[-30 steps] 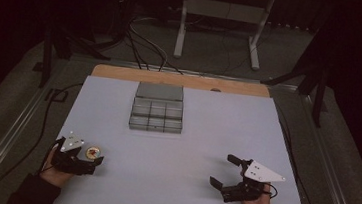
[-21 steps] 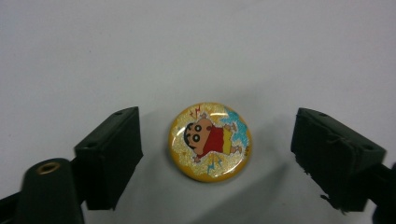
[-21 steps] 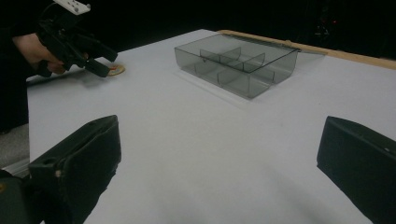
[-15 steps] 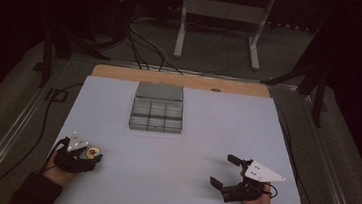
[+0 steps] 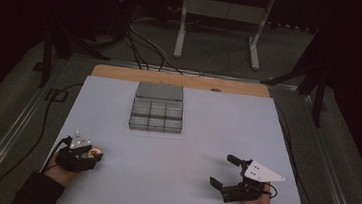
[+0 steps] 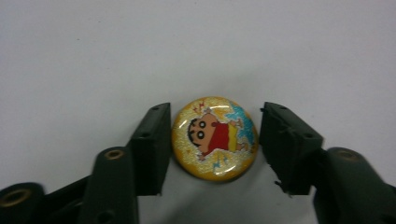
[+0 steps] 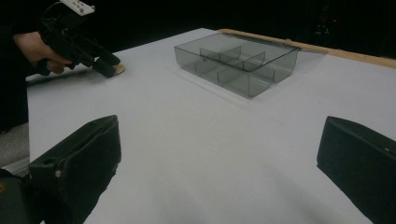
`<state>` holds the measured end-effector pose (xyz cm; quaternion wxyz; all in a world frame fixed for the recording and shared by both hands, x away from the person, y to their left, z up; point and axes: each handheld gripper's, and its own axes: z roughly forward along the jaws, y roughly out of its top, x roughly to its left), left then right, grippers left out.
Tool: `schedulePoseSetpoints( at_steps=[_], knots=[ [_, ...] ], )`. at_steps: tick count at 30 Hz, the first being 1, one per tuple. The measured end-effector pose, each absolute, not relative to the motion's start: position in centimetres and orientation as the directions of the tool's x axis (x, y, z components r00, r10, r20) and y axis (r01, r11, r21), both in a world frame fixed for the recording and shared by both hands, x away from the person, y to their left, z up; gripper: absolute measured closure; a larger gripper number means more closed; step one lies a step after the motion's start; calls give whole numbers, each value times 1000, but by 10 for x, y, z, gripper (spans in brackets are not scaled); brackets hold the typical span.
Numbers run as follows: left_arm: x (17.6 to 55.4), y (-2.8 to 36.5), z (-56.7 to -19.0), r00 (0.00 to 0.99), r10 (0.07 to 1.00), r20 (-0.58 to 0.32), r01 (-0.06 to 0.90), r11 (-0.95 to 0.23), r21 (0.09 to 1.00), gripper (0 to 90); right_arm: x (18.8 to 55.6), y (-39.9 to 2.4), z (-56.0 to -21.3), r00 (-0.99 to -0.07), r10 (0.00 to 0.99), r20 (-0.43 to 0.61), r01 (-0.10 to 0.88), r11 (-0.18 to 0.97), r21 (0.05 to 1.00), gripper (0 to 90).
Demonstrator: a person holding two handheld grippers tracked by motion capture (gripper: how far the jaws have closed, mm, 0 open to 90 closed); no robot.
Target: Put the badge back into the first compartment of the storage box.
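The high view is dim overall: the room past the far edge of the counter (image 5: 189,148) sinks into near-black, while the pale counter top is the brightest area, evenly lit with no hard glare. The picture is soft and slightly grainy. In the left gripper view the light is flat and greyish; the round badge (image 6: 215,138) is fairly sharp and glittery, casting a faint shadow toward the bottom, and the near parts of the left claw (image 6: 212,144) blur. In the right gripper view the right claw (image 7: 219,163) is out of focus, the clear tray (image 7: 238,58) is sharper, and the background is black.
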<state>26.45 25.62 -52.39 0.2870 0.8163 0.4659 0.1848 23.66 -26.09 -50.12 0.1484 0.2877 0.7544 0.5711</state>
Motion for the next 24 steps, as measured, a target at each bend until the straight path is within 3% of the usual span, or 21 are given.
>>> schedulePoseSetpoints(
  at_steps=[24],
  knots=[
    [258,250,-507,509,858,66,615,-416,670,477,237,-262,-501,-788,606,106,267,182,947,0]
  ],
)
